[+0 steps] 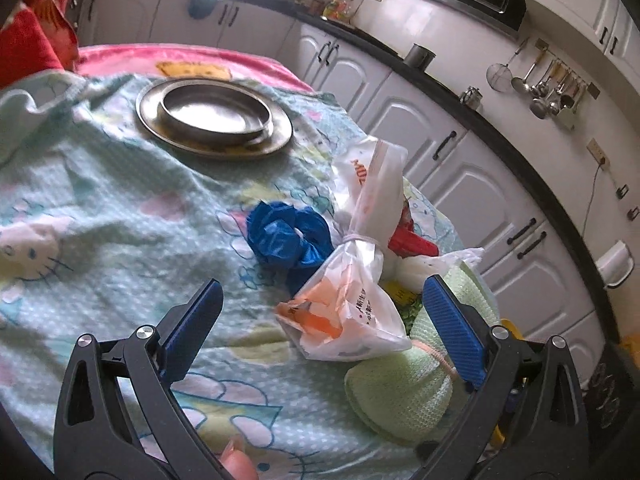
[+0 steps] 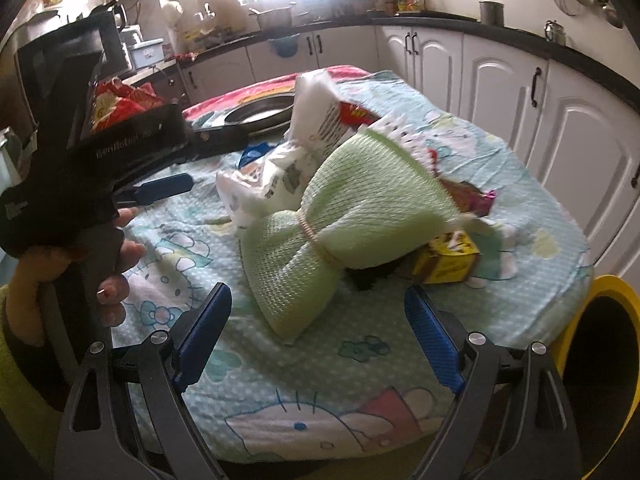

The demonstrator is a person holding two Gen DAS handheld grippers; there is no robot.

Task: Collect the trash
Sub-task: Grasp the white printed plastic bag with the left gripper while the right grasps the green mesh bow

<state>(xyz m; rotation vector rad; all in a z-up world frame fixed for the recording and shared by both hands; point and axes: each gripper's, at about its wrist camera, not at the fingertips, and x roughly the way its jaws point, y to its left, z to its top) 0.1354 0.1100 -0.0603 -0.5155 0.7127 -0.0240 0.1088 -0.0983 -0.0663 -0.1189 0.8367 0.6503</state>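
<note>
Both grippers over the table, cartoon-print cloth (image 1: 100, 184) on top. Left gripper (image 1: 324, 332): fingers spread wide, holding nothing. White plastic bag with orange print (image 1: 344, 312), tied at the neck, sits in the gap between them, nearer the right-side finger; that finger is against the green mesh bundle (image 1: 404, 396). Contact with the white bag: cannot tell. Crumpled blue bag (image 1: 288, 236) just beyond, on the cloth. 2 stacked metal plates (image 1: 216, 120) further back, well apart from the trash.

Right gripper (image 2: 318, 320): fingers also wide apart, empty. Green mesh bundle (image 2: 340, 216), cinched with a rubber band, lies just ahead of the tips, not touching. Yellow box (image 2: 448, 264) beside it, white wrappers (image 2: 272, 184) behind it. Yellow-rimmed bin (image 2: 612, 320) at the table's right edge. Hand (image 2: 116, 264) on the left gripper's handle shows at left.
</note>
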